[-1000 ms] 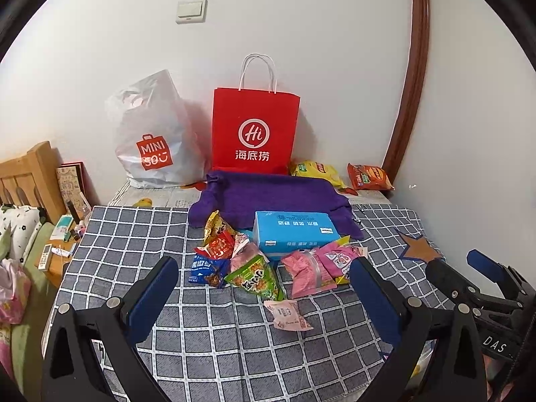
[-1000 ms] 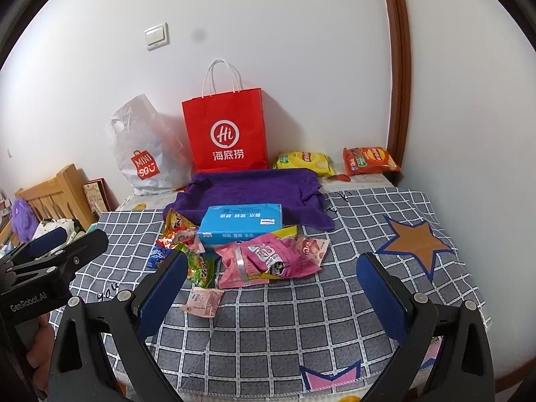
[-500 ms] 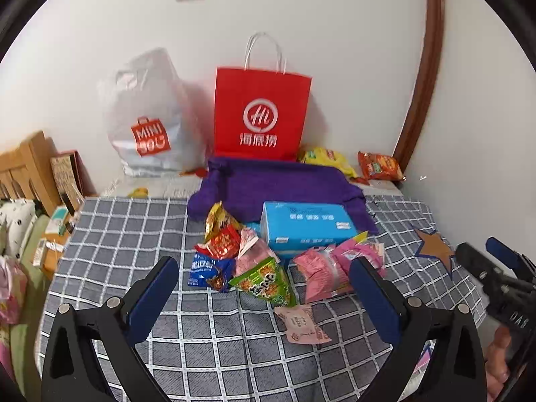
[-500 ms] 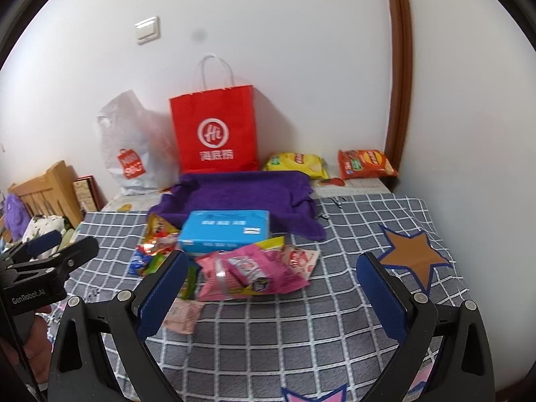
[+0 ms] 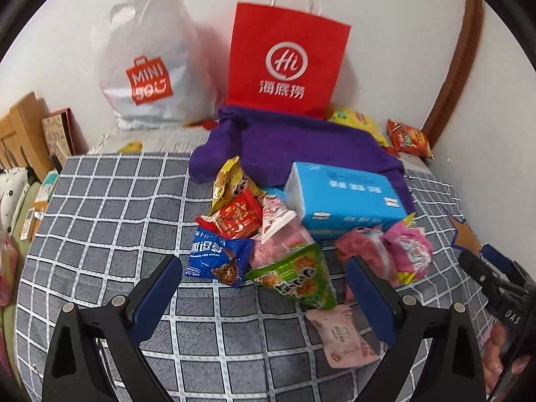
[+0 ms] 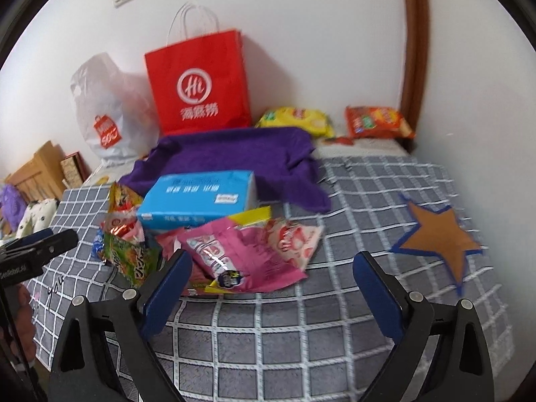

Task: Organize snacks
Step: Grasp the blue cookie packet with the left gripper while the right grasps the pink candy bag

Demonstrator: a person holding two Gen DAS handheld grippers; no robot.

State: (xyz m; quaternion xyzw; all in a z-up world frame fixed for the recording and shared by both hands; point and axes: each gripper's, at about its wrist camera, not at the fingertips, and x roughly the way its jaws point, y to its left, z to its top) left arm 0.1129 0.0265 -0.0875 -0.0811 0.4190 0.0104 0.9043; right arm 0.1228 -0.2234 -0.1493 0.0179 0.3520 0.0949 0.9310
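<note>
Right now your left gripper [image 5: 263, 288] hangs with its jaws spread wide and nothing between them, low over the grey checked cloth [image 5: 110, 201] that covers the surface. Just ahead of its blue pads lies the snack pile, near the middle of the surface: a blue cookie packet [image 5: 217, 259], a green packet [image 5: 296, 276] touching it, a red packet [image 5: 236, 217] and a yellow one [image 5: 227, 177] behind those, and a small pale pink packet [image 5: 341, 338] lying apart, closer to the near edge. A large pink bag [image 6: 241, 254] lies on the right side of the pile. A light blue box [image 5: 345, 197] rests behind the packets, partly on a purple cloth [image 5: 288, 137] spread toward the far edge.

Your right gripper [image 6: 271, 293] is likewise wide open and empty, over bare cloth nearer the right edge, with its left pad just in front of the pink bag. A brown star patch [image 6: 439, 238] sits on the cloth toward the right edge.

Along the far edge, against the wall, a red paper bag [image 5: 288, 57] stands upright beside a white plastic bag [image 5: 147, 63]. In the far right corner lie a yellow chip bag [image 6: 294, 119] and an orange chip bag [image 6: 377, 122], well apart from the pile.
</note>
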